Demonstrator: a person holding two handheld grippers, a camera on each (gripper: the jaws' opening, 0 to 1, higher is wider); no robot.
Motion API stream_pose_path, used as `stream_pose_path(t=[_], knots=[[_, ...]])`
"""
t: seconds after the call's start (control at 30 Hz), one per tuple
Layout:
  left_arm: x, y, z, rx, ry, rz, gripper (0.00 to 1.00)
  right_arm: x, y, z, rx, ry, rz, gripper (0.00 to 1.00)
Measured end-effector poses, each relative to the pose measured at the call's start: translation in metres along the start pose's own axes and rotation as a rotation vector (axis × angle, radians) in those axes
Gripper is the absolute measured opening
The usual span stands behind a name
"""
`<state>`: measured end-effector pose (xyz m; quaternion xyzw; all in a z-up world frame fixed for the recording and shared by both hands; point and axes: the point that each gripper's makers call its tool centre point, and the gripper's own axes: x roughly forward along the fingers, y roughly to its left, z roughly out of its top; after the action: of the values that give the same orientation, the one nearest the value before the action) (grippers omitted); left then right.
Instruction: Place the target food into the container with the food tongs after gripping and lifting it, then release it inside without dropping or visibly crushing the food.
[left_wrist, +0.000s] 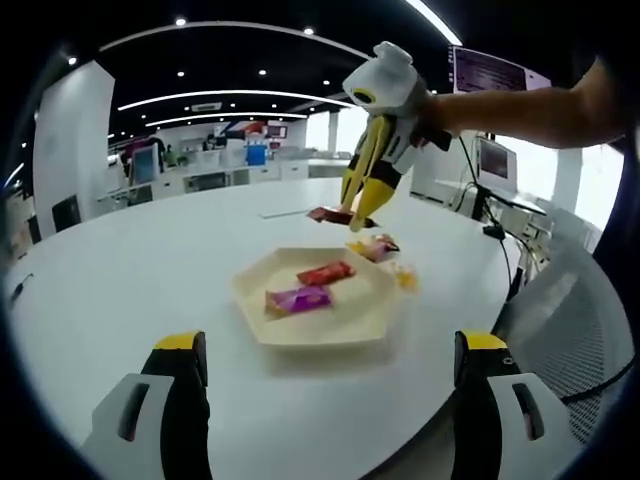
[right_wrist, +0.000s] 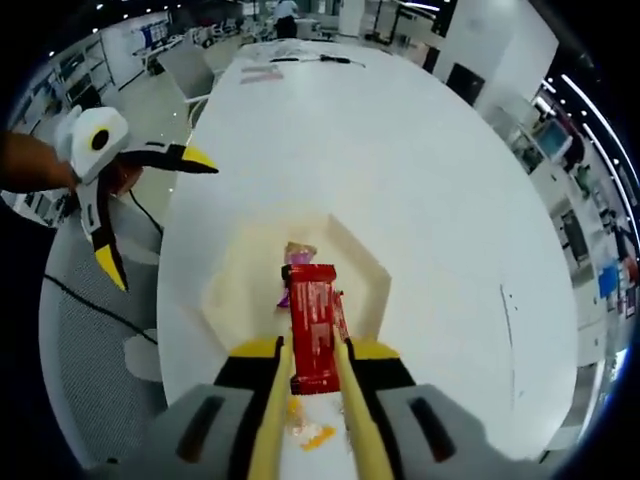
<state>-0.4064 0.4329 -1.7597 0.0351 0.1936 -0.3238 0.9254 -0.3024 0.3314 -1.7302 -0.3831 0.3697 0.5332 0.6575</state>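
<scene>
A cream hexagonal tray lies on the white round table, holding a red wrapped snack and a purple wrapped snack. My right gripper, fitted with yellow tongs, comes in from the upper right, shut on a red snack packet held above the table just past the tray. In the right gripper view the tongs clamp that red packet over the tray's near side, with the purple snack beyond. My left gripper is open and holds nothing; it also shows open at the left.
Loose yellow and pink candies lie on the table beside the tray, one more close to its rim, and some lie under the tongs. A mesh chair stands at the table's edge. Desks and monitors fill the room behind.
</scene>
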Motion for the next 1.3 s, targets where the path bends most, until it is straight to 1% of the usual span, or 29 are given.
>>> stream_pose_path(t=[0.17, 0.33, 0.63, 0.7, 0.73, 0.77, 0.8, 0.83, 0.9, 1.0, 1.17, 1.23, 1.3], knots=[[0.0, 0.0, 0.0, 0.0, 0.0, 0.002, 1.0, 0.005, 0.008, 0.014, -0.006, -0.011, 0.011, 0.23], [0.0, 0.0, 0.0, -0.003, -0.001, 0.004, 1.0, 0.01, 0.017, 0.023, -0.013, -0.023, 0.021, 0.23], [0.0, 0.0, -0.001, 0.002, 0.005, 0.007, 1.0, 0.015, 0.023, 0.032, -0.036, -0.028, 0.033, 0.24], [0.0, 0.0, -0.001, 0.002, 0.005, 0.008, 1.0, 0.015, 0.026, 0.038, -0.041, -0.06, 0.05, 0.25], [0.0, 0.0, -0.001, 0.001, 0.005, 0.008, 1.0, 0.015, 0.026, 0.045, -0.053, -0.099, 0.053, 0.26], [0.0, 0.001, 0.0, 0.001, 0.003, 0.009, 1.0, 0.013, 0.024, 0.043, -0.044, -0.089, 0.043, 0.26], [0.0, 0.001, 0.0, 0.001, 0.003, 0.01, 1.0, 0.014, 0.024, 0.044, -0.05, -0.094, 0.044, 0.27], [0.0, 0.001, 0.0, 0.001, 0.003, 0.01, 1.0, 0.014, 0.022, 0.045, -0.071, -0.102, 0.027, 0.27], [0.0, 0.001, 0.0, 0.002, 0.003, 0.009, 1.0, 0.014, 0.022, 0.044, -0.067, -0.098, 0.03, 0.27], [0.0, 0.001, 0.0, 0.003, 0.003, 0.008, 1.0, 0.01, 0.02, 0.044, -0.073, -0.109, 0.024, 0.28], [0.001, 0.0, -0.001, 0.005, 0.005, 0.004, 1.0, 0.001, 0.016, 0.045, -0.074, -0.139, 0.016, 0.28], [0.001, 0.0, -0.001, 0.004, 0.006, 0.001, 1.0, -0.003, 0.017, 0.044, -0.067, -0.152, 0.029, 0.28], [0.001, 0.0, -0.001, 0.006, 0.006, 0.001, 1.0, -0.005, 0.016, 0.041, -0.087, -0.153, 0.014, 0.28]])
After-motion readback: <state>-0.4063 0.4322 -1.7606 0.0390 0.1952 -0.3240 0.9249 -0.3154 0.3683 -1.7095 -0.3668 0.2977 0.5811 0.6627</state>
